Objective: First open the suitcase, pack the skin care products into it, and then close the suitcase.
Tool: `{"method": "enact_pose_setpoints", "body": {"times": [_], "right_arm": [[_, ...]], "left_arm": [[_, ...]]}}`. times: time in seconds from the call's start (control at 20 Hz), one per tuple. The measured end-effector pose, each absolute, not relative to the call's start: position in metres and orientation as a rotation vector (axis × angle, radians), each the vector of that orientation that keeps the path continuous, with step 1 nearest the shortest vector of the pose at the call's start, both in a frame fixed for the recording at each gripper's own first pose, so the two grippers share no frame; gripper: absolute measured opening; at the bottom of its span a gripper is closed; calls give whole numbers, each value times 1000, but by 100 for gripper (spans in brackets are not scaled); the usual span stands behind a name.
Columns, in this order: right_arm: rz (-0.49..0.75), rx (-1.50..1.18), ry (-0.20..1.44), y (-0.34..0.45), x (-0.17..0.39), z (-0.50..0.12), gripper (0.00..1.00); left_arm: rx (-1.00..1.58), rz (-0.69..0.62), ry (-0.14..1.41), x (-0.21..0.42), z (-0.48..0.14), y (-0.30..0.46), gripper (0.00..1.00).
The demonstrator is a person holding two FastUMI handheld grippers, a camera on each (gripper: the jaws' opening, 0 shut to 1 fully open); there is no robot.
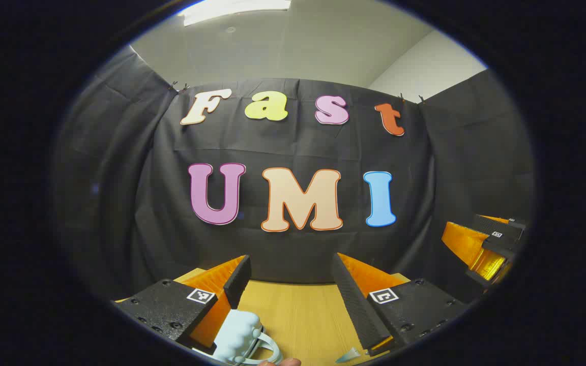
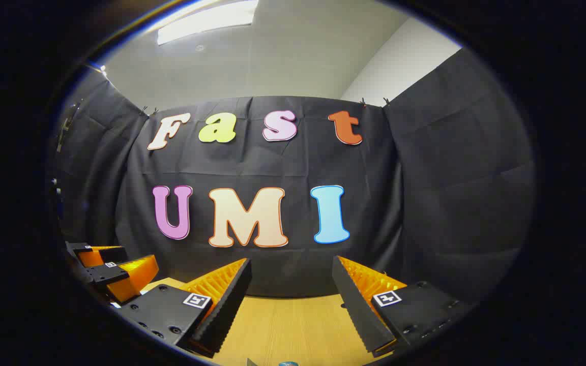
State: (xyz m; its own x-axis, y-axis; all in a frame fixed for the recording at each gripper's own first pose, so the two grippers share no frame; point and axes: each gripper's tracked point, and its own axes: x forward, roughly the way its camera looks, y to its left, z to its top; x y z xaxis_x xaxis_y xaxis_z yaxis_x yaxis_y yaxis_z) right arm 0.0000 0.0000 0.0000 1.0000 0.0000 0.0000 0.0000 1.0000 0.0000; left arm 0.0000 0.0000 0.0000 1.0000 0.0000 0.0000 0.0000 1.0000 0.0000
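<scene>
Low in the left gripper view, a small pale blue suitcase [image 1: 239, 335] with a ribbed shell and a light handle lies on the wooden table [image 1: 298, 315], below my left finger. My left gripper [image 1: 290, 262] stands open above the table with nothing between its fingers. A person's fingertip [image 1: 280, 362] shows beside the suitcase handle. My right gripper [image 2: 291, 264] is open too, held over the table [image 2: 283, 320] and holding nothing. A small blue object [image 2: 288, 364] peeks in at the bottom edge; I cannot tell what it is.
The booth's black cloth wall [image 1: 293, 244] hangs close behind the table's far edge. The right gripper [image 1: 476, 244] shows at the far right of the left gripper view, and the left gripper [image 2: 117, 269] at the far left of the right gripper view. A pale clear scrap [image 1: 349, 355] lies near my left gripper's right finger.
</scene>
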Motion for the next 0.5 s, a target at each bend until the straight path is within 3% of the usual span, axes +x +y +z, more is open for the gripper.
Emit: {"method": "enact_pose_setpoints", "body": {"times": [0.25, 0.5], "right_arm": [[22, -14, 24, 4, 1, -9, 99], [9, -24, 49, -7, 0, -19, 99]], "left_arm": [[10, 10, 29, -1, -18, 1, 94], [25, 78, 193, -2, -87, 21, 94]]}}
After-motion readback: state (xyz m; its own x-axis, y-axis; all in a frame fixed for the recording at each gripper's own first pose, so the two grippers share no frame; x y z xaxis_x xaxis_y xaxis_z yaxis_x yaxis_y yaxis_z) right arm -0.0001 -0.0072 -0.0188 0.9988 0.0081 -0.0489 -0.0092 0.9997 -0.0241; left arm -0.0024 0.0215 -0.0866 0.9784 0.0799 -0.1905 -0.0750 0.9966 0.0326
